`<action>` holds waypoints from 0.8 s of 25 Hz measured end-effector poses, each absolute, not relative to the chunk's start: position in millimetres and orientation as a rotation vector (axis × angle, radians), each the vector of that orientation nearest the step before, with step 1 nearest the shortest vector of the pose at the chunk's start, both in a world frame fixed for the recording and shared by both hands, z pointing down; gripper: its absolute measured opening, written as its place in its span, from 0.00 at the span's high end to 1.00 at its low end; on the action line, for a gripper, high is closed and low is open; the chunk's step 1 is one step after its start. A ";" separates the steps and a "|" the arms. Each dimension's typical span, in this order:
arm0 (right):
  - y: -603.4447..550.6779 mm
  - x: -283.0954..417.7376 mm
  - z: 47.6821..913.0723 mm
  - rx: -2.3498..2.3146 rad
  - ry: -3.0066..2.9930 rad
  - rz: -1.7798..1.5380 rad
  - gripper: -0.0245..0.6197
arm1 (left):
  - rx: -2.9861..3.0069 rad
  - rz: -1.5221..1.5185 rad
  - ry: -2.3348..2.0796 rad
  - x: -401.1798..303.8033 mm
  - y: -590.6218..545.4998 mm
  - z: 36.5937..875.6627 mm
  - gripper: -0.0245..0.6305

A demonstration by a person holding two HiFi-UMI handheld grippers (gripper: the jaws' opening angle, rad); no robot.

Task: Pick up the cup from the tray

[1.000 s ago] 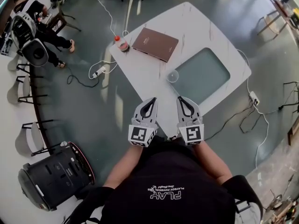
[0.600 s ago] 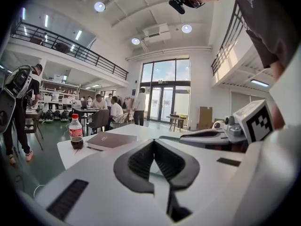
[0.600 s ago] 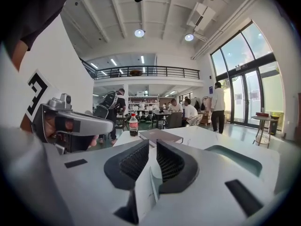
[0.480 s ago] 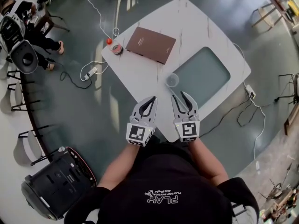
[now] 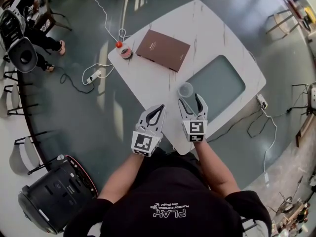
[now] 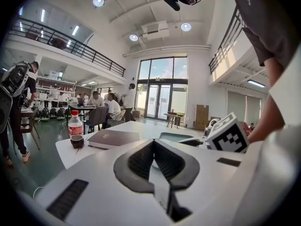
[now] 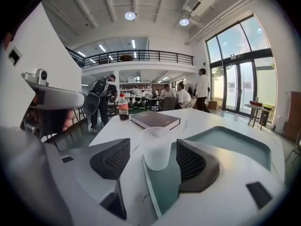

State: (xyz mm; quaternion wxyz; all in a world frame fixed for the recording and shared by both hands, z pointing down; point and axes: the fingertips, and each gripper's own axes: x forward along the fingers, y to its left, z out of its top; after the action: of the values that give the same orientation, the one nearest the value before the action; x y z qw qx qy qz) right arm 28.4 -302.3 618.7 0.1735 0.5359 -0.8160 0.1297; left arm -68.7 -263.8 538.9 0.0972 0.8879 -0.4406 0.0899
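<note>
Little frosted translucent plastic cup (image 7: 157,147) is sitting upright, open end up, right on the near corner of the flat grey-green rounded-rectangle tray (image 7: 235,142).

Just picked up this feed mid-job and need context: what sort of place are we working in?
Probably a large open office or lab hall: a black-railed mezzanine balcony, people seated at tables and tall glass entrance doors.
</note>
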 end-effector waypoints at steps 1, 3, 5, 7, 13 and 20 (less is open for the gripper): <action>-306.1 27.0 623.7 1.514 -2.303 0.382 0.51 | 2.627 0.267 -1.307 -71.6 -264.4 539.6 0.95; -313.5 24.2 633.4 1.504 -2.282 0.395 0.51 | 2.623 0.268 -1.313 -77.0 -265.5 541.0 0.95; -320.7 21.1 641.8 1.500 -2.265 0.399 0.51 | 2.620 0.270 -1.320 -82.4 -266.5 541.8 0.95; -327.3 20.1 646.1 1.512 -2.250 0.409 0.50 | 2.617 0.267 -1.328 -87.5 -266.7 541.4 0.95; -345.5 18.4 643.1 1.557 -2.237 0.419 0.50 | 2.602 0.269 -1.340 -97.5 -265.7 543.0 0.95; -350.5 19.7 633.5 1.562 -2.256 0.395 0.51 | 2.613 0.297 -1.331 -99.5 -261.6 544.1 0.95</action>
State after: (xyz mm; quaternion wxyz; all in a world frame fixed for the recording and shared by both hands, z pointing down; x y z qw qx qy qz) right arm 19.7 -350.5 633.5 0.1838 0.5539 -0.7999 0.1401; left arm -99.5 -261.6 544.1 0.0968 0.8825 -0.4493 0.1002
